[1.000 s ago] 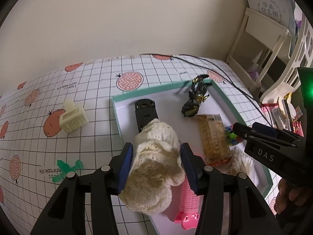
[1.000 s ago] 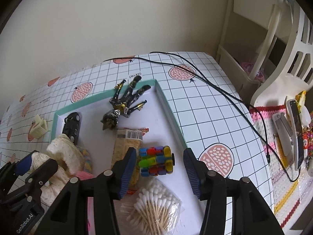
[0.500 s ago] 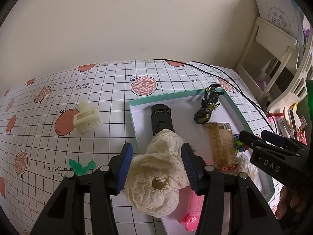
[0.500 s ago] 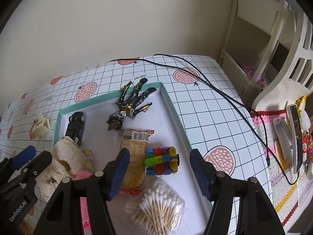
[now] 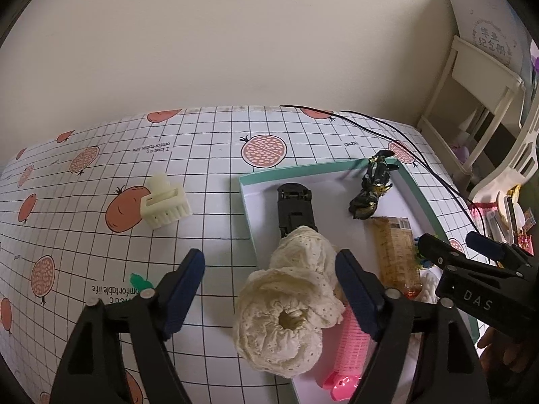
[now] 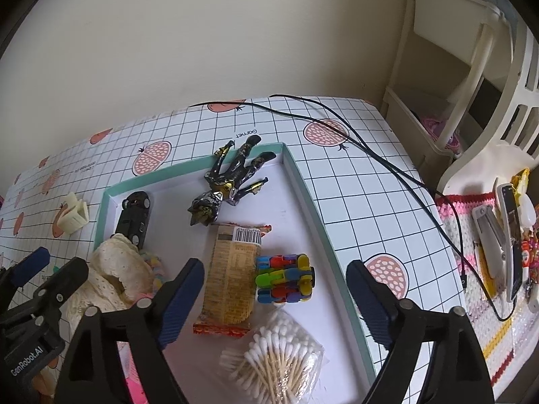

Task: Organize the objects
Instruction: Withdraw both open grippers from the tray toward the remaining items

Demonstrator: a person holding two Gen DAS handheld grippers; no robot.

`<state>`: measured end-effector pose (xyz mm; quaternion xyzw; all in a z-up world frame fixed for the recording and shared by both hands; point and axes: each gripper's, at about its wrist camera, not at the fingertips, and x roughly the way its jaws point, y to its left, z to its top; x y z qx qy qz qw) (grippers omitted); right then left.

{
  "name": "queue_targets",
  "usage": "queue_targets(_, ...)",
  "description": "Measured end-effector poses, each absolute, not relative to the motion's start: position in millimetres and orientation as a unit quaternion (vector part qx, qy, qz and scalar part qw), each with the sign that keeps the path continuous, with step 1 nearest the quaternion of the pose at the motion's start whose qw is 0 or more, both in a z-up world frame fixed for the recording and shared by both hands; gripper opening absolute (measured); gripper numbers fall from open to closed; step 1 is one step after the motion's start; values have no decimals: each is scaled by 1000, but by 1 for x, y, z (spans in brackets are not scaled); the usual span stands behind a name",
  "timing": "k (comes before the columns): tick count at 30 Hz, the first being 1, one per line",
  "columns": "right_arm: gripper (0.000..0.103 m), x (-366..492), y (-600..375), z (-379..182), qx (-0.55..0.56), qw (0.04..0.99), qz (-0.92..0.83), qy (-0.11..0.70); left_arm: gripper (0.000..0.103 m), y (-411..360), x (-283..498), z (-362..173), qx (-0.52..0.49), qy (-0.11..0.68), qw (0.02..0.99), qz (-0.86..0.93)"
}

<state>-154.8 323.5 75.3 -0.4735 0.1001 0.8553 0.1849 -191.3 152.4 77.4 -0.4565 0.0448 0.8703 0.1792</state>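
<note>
A cream lace scrunchie (image 5: 289,309) lies across the left rim of the teal-edged white box (image 5: 303,168), partly on the table. My left gripper (image 5: 269,259) stands open around it, fingers apart from the fabric. In the box lie a black toy car (image 5: 294,208), a dark gold figure (image 6: 232,181), a snack packet (image 6: 234,276), a colourful block toy (image 6: 284,279), a bag of cotton swabs (image 6: 279,360) and a pink hair roller (image 5: 347,353). My right gripper (image 6: 274,266) hangs open above the packet and blocks, holding nothing.
A cream claw clip (image 5: 165,202) and a small green piece (image 5: 139,281) lie on the checked tablecloth left of the box. Black cables (image 6: 370,148) run along the back right. A crocheted mat (image 6: 488,269) with small items and a white shelf (image 6: 448,67) stand to the right.
My left gripper has opened wide and let go of the scrunchie, which now rests over the box's left rim. The right gripper has opened wider and drawn back a little.
</note>
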Motion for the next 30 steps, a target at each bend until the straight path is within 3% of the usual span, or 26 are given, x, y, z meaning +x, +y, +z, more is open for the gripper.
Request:
queue_targets(6, 101, -155, 322, 76, -473, 184, 856, 98, 82, 149, -194, 77, -458, 41, 168, 872)
queue_targets(8, 103, -155, 322, 77, -473, 185, 856, 98, 87, 148, -194, 78, -458, 40, 165, 873)
queue_targets(10, 103, -155, 321, 78, -474, 185, 855, 98, 94, 146, -194, 78, -457, 38, 162, 874)
queue_targets(30, 103, -163, 290, 103, -465, 170, 865, 81, 94, 113, -197, 97, -449, 17, 145, 882)
